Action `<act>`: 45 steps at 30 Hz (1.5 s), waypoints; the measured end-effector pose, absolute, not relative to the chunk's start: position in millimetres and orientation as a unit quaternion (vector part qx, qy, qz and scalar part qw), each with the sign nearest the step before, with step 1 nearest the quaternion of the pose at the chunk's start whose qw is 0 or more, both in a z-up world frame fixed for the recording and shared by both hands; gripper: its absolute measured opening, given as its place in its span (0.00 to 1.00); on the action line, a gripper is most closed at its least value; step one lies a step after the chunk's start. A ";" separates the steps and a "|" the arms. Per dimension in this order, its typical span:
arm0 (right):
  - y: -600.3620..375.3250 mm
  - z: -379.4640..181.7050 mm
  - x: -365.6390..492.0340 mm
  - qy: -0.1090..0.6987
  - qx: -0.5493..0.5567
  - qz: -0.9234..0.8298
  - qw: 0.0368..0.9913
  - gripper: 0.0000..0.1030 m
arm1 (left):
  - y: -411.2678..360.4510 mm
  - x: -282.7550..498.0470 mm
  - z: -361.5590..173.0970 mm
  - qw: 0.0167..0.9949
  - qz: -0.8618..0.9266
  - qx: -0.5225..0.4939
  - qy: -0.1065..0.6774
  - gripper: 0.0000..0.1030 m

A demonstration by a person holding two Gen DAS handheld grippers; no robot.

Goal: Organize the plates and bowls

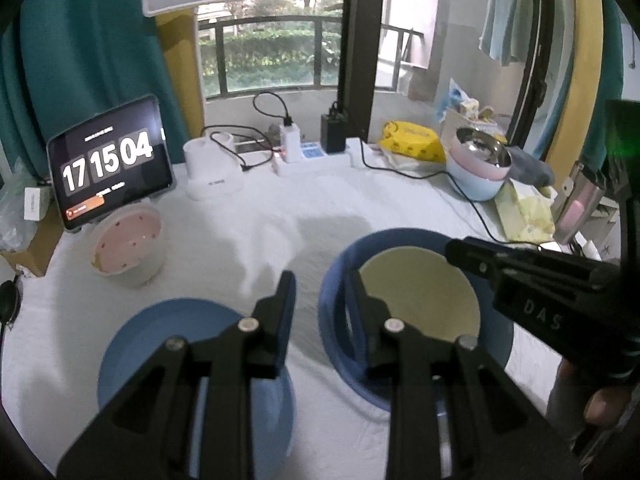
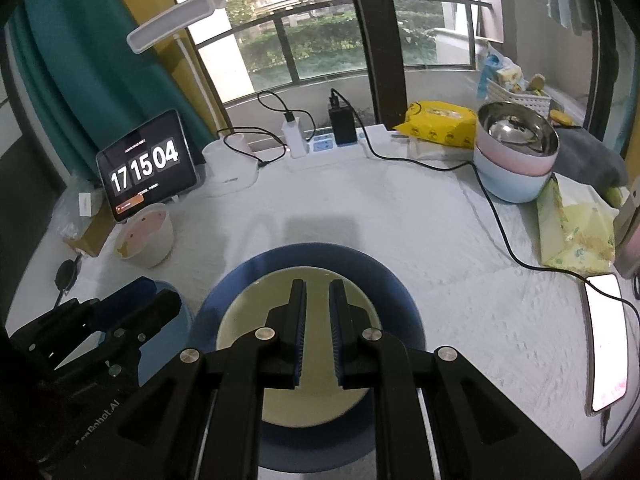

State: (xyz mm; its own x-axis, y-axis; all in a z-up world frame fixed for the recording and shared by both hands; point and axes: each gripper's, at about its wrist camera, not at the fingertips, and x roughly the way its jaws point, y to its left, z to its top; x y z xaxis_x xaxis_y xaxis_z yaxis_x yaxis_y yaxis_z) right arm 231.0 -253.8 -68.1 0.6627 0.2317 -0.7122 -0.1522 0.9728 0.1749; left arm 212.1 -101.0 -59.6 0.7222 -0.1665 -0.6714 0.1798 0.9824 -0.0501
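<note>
Two blue plates lie on the white, textured cloth of the bench (image 2: 460, 280): a dark blue plate (image 2: 320, 264) with a smaller, round cream plate (image 2: 256, 300) resting flat inside it, and a light blue plate (image 1: 160, 332) just beside it on the left. Three bowls are stacked at the far right: a shiny steel bowl (image 2: 516, 128) nested in a pink bowl (image 2: 508, 160), which sits in a pale blue bowl (image 2: 504, 184). One white tub with a pink inside (image 1: 128, 248) stands at the far left, just in front of a tablet (image 1: 108, 160) that shows a flip clock. The left gripper (image 1: 320, 296) hangs between the two blue plates with its jaws spread and nothing between them. The right gripper (image 2: 318, 312) hovers above the cream plate, its jaws drawn close with only a narrow gap, pinching nothing. Along the back stand one white lamp (image 2: 168, 24), a white round holder (image 2: 230, 168), a power strip (image 2: 336, 152) with chargers plugged in and a yellow wipes pack (image 2: 440, 124). A black cable (image 2: 500, 224) snakes across the cloth to a lit phone (image 2: 606, 340) at the right edge, near a pale yellow tissue pack (image 2: 576, 232).
</note>
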 end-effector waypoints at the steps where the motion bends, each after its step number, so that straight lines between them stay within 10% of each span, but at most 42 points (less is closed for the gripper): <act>1: -251.7 -67.7 231.2 0.397 0.049 0.106 0.910 0.12 | -98.8 212.2 -58.9 0.929 -0.092 0.008 0.359 0.26; 8: -237.5 -65.8 235.3 0.398 0.040 0.107 0.910 0.12 | -81.5 214.5 -57.1 0.931 -0.082 0.001 0.355 0.28; 12: -228.1 -64.9 237.8 0.399 0.032 0.108 0.910 0.12 | -69.9 215.1 -55.2 0.935 -0.074 -0.010 0.347 0.46; 45: -125.6 -75.9 270.2 0.420 -0.022 0.140 0.896 0.12 | 43.8 233.6 -63.1 0.939 -0.019 -0.062 0.337 0.46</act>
